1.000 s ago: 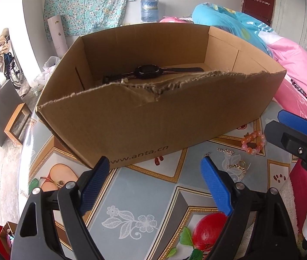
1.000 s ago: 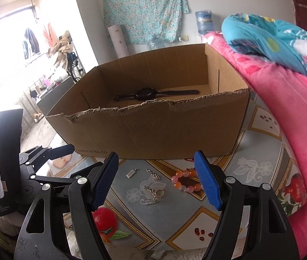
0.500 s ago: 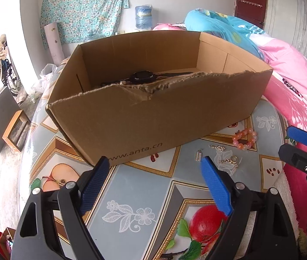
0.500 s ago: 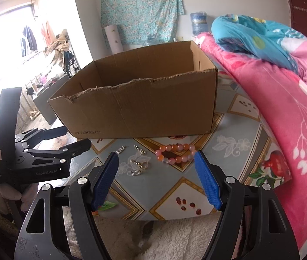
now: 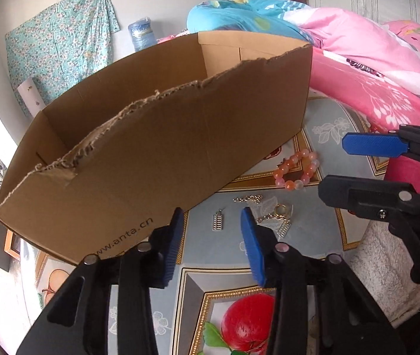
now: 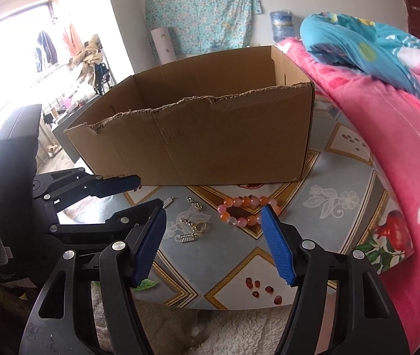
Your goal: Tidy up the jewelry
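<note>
On the patterned tablecloth (image 5: 215, 254), in front of a brown cardboard box (image 5: 165, 148) (image 6: 210, 142), lies loose jewelry. It includes an orange-pink bead bracelet (image 5: 282, 171) (image 6: 241, 200), a gold chain with a ring (image 5: 278, 213) (image 6: 195, 227), a short chain piece (image 5: 246, 198) (image 6: 195, 203) and a small silver charm (image 5: 218, 222) (image 6: 168, 201). My left gripper (image 5: 211, 222) (image 6: 147, 192) hovers just short of the silver charm with its jaws closing, and nothing is pressed between them. My right gripper (image 6: 212, 214) (image 5: 332, 167) stands open, narrowing a little, just short of the bracelet and chain. The inside of the box is hidden.
A pink floral blanket (image 6: 402, 148) and a turquoise quilt (image 6: 357, 44) lie at the table's right side. Fluffy white fabric (image 6: 239, 334) lies under the near table edge. The box wall rises close behind the jewelry. Furniture and clothes stand far left.
My left gripper rolled, shifted right toward the jewelry, and its jaws narrowed a lot. The right gripper's jaws narrowed a little. The watch inside the box has dropped out of sight.
</note>
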A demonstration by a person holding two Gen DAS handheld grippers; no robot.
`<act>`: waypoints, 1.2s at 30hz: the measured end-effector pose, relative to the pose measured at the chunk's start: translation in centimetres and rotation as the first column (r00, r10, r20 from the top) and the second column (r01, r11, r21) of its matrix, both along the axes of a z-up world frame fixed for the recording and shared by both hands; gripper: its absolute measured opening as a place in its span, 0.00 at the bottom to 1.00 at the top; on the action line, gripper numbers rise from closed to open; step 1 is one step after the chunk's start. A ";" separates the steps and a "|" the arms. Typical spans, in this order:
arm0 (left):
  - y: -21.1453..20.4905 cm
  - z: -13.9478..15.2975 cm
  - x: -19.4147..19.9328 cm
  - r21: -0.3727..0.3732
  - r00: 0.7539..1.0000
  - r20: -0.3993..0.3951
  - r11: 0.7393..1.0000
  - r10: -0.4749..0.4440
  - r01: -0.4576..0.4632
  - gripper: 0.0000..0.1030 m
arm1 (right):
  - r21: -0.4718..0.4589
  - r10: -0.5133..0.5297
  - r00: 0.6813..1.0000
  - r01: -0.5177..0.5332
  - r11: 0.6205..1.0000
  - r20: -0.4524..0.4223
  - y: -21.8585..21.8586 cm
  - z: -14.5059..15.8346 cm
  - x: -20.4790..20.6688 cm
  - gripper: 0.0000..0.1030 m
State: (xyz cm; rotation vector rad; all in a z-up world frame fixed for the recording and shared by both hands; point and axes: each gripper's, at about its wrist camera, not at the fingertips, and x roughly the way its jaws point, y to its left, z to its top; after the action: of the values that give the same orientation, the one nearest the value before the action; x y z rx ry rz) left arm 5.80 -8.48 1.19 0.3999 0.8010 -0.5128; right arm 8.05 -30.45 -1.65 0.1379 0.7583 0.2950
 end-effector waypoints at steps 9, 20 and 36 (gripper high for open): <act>-0.5 -1.5 1.8 0.032 0.996 -0.091 0.999 -0.022 0.025 0.21 | 0.026 0.004 1.000 -0.003 1.000 -0.011 -0.5 -0.5 1.0 0.61; 0.5 -1.4 1.9 0.009 0.992 -0.129 1.000 -0.017 0.018 0.04 | 0.051 -0.011 1.000 0.012 0.999 -0.015 -1.2 -0.8 0.7 0.61; 2.3 0.8 1.7 0.022 0.995 -0.089 0.999 0.039 -0.037 0.04 | 0.093 0.014 1.000 -0.013 0.996 -0.013 -0.8 -1.2 1.3 0.61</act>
State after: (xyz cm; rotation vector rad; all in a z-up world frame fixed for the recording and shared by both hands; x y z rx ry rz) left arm 7.46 -6.20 1.98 0.3816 0.8988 -0.4902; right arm 9.32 -31.29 -2.85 0.2225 0.7599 0.3423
